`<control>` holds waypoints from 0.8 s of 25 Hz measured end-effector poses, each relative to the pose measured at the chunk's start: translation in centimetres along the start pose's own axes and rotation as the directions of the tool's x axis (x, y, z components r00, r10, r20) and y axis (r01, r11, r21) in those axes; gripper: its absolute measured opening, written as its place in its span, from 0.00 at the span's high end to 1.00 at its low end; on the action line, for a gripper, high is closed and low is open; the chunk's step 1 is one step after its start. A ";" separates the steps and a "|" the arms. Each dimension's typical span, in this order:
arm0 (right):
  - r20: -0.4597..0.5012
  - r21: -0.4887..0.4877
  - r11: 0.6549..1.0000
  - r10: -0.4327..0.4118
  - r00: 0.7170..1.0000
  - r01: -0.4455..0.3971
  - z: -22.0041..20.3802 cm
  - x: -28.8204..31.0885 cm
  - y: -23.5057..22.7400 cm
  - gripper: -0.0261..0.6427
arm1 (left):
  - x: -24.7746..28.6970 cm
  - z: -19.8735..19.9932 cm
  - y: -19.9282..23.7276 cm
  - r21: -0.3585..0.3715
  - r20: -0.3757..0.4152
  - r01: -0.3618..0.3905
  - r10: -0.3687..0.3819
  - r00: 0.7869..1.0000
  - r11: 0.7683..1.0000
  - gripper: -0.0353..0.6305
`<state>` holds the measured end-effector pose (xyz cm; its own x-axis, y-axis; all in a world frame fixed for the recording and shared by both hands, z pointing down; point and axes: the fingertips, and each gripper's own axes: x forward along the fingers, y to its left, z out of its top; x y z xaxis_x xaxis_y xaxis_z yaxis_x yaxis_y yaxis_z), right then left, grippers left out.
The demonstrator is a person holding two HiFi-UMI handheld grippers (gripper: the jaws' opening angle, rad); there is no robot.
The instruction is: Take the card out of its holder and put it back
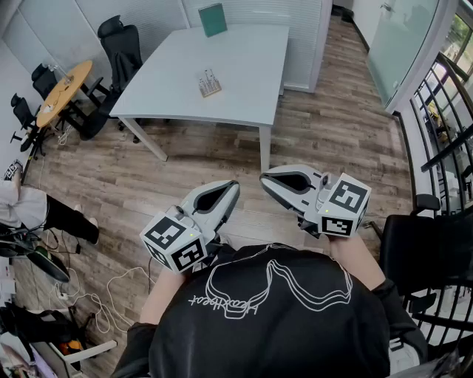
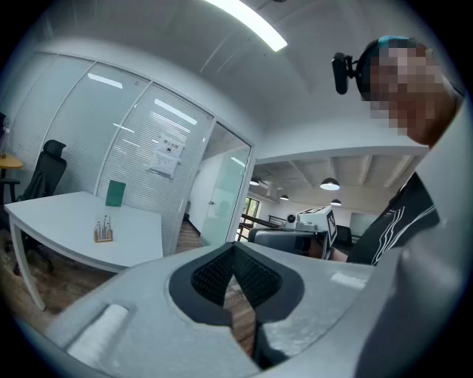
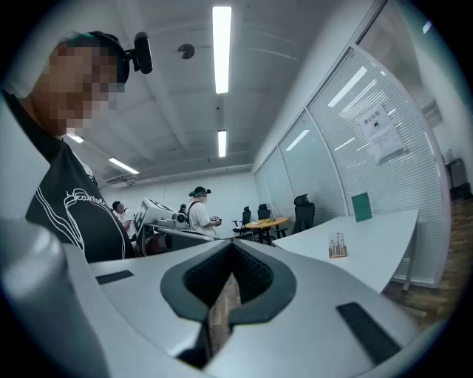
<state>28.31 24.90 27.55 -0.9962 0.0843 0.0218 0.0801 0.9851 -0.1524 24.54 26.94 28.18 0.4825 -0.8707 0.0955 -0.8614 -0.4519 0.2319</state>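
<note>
A small wooden holder (image 1: 209, 83) with thin upright pieces in it stands on the white table (image 1: 244, 66), far ahead of me. It also shows as the holder (image 2: 103, 230) in the left gripper view and the holder (image 3: 338, 246) in the right gripper view. At the table's far edge a green card (image 1: 213, 20) stands upright. Both grippers hang close to my chest, well short of the table. The left gripper (image 1: 231, 189) and the right gripper (image 1: 264, 179) point forward with their tips near each other. Both are shut with nothing between the pads.
Wood floor lies between me and the table. Black office chairs (image 1: 122, 44) and a round wooden table (image 1: 65, 90) stand at the left. A black chair (image 1: 425, 251) and a railing (image 1: 451, 133) are at the right. Cables (image 1: 96, 299) lie on the floor near a person (image 1: 29, 207).
</note>
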 end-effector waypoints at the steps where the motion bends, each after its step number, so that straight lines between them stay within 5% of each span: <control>1: 0.002 -0.002 1.000 -0.002 1.000 0.002 0.1 0.0 -0.1 0.95 | 0.1 0.0 0.1 0.003 -0.001 0.003 -0.003 1.000 1.000 0.93; 10: 0.002 0.016 0.999 -0.030 1.000 0.030 0.0 0.9 -2.2 0.95 | 0.5 0.6 1.3 0.011 0.006 -0.003 0.003 1.000 1.000 0.93; 20: 0.000 0.076 0.995 -0.057 0.998 0.057 -2.3 5.1 -7.7 0.95 | 2.2 -0.5 8.4 -0.056 0.030 -0.003 0.004 1.000 0.998 0.93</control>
<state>22.67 18.11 31.09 -0.9992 0.0279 0.0303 0.0204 0.9740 -0.2254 18.44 21.37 30.80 0.4736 -0.8782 0.0672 -0.8525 -0.4380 0.2852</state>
